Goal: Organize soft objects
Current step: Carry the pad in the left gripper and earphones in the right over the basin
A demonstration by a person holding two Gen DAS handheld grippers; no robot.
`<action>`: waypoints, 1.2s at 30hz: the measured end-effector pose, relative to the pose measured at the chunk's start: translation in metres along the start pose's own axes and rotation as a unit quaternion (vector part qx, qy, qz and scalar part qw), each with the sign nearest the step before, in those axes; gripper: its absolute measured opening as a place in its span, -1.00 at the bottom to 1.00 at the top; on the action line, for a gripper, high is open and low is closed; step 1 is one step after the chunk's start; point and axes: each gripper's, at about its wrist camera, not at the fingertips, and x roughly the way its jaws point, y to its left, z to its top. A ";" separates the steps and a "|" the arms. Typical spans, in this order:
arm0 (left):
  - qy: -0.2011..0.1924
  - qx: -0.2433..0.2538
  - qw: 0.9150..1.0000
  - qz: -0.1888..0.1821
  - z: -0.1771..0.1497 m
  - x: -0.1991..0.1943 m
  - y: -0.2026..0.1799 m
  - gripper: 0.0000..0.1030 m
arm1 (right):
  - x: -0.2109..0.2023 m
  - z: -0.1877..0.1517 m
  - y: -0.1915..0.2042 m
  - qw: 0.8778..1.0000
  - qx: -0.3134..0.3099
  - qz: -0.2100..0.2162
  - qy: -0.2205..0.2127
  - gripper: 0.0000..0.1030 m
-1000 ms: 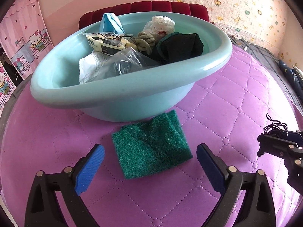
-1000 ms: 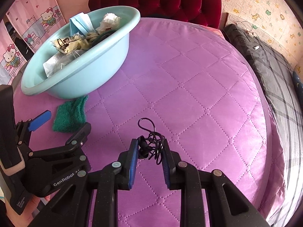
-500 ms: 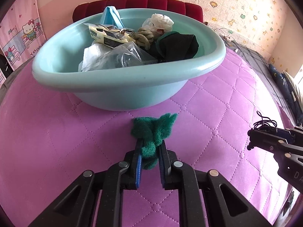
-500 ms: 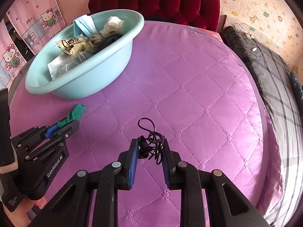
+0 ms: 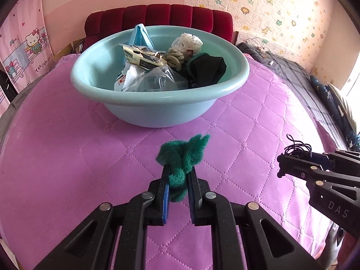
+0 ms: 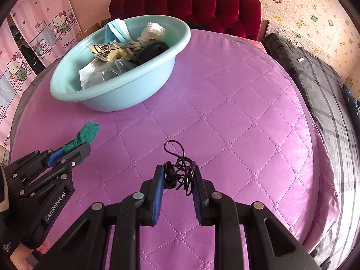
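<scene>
My left gripper [image 5: 178,173] is shut on a green scouring pad [image 5: 183,155], crumpled between the blue pads and lifted off the purple quilt. In the right wrist view that pad [image 6: 86,131] sticks out of the left gripper [image 6: 74,147] at the lower left. My right gripper [image 6: 177,175] is shut on a tangled black cord [image 6: 180,171]; it shows in the left wrist view as the cord [image 5: 297,147] at the right edge. A light blue basin [image 5: 157,94] stands beyond both, holding bags, a rope, a dark cloth and a blue item.
The purple quilted bed cover [image 6: 225,117] stretches right of the basin [image 6: 112,99]. A red padded headboard [image 6: 202,2] lies behind, and a dark plaid blanket [image 6: 315,78] runs along the right side. A hand [image 6: 18,256] grips the left tool.
The left gripper closed on the green pad, bunching it up, then lifted it and pulled back from the basin. The right gripper rose slightly with the cord still held.
</scene>
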 end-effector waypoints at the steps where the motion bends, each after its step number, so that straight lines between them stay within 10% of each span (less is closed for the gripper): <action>1: 0.001 0.005 1.000 0.000 -0.002 -0.003 0.001 -0.72 | -0.002 -0.001 0.003 1.000 0.001 0.001 -0.001 -0.53; 36: -0.009 0.054 0.998 -0.023 0.015 -0.098 0.040 -0.72 | -0.071 0.027 0.069 0.999 -0.017 0.011 -0.035 -0.52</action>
